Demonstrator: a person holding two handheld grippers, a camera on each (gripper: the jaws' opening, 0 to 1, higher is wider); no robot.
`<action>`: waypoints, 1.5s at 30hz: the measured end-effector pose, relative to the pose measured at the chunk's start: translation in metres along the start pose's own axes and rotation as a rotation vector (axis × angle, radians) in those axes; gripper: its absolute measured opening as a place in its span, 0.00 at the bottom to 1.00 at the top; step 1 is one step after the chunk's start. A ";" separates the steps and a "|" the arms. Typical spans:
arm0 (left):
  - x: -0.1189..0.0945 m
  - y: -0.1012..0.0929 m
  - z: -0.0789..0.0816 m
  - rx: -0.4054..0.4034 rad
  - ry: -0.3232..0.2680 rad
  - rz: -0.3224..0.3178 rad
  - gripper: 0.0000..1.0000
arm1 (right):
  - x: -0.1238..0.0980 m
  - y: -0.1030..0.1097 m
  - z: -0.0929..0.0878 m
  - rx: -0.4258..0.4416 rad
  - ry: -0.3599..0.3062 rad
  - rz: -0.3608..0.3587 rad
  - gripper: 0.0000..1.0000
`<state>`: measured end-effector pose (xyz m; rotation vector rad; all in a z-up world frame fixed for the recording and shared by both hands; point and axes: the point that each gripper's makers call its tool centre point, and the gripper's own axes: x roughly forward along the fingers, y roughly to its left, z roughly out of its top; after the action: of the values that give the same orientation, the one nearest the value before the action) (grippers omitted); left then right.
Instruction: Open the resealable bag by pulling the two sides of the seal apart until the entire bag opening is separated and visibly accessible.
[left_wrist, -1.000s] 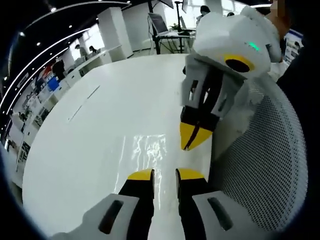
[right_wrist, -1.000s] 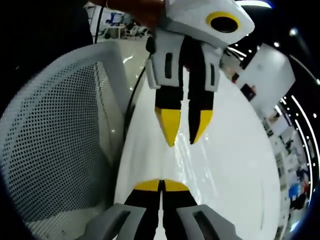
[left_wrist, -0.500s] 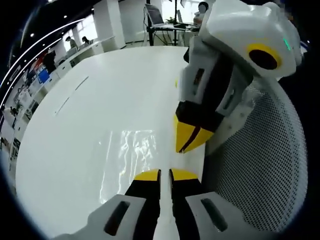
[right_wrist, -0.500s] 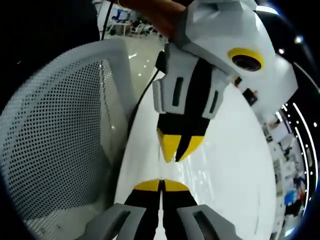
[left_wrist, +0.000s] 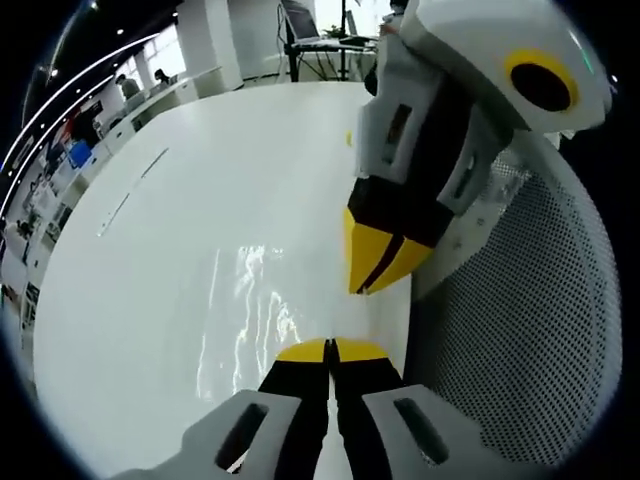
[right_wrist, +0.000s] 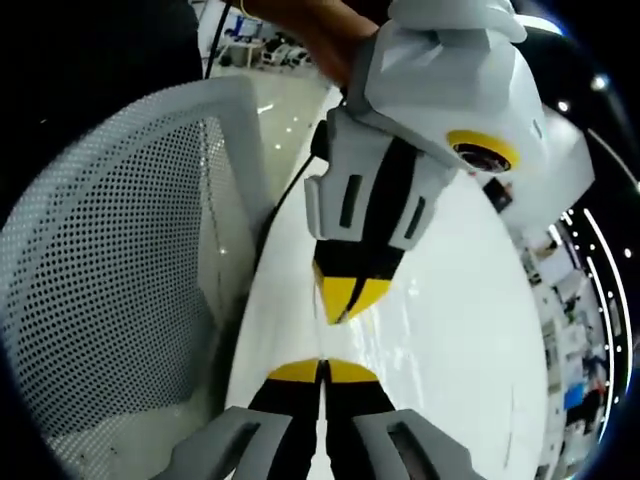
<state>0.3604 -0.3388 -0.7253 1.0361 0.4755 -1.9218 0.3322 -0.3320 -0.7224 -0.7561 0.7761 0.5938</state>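
Resealable bag (left_wrist: 262, 305) lies clear on the white table (left_wrist: 150, 260), at twelve o'clock of the left gripper (left_wrist: 331, 349), whose jaws have closed since before, maybe pinching its edge. Right gripper (right_wrist: 322, 370) stays closed; mesh chair (right_wrist: 110, 280) at nine o'clock.

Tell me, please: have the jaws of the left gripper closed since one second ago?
Yes. In the left gripper view, the left gripper had a clear gap between its yellow tips; now they meet over the clear bag on the white table.

Bright overhead lighting, glare streaks on white table (left_wrist: 180, 260); strong fisheye bending at edges; background slightly soft.
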 end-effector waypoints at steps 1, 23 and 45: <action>-0.001 0.002 0.001 0.000 -0.003 0.013 0.00 | 0.000 0.000 -0.001 0.001 0.003 -0.004 0.00; -0.040 0.053 0.056 0.132 -0.188 0.326 0.00 | 0.000 -0.026 0.012 0.086 -0.014 -0.128 0.00; -0.080 0.080 0.113 0.178 -0.332 0.504 0.00 | -0.015 -0.045 0.009 0.155 -0.015 -0.204 0.00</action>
<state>0.3949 -0.4158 -0.5889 0.8242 -0.1405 -1.6475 0.3592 -0.3546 -0.6898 -0.6780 0.7124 0.3509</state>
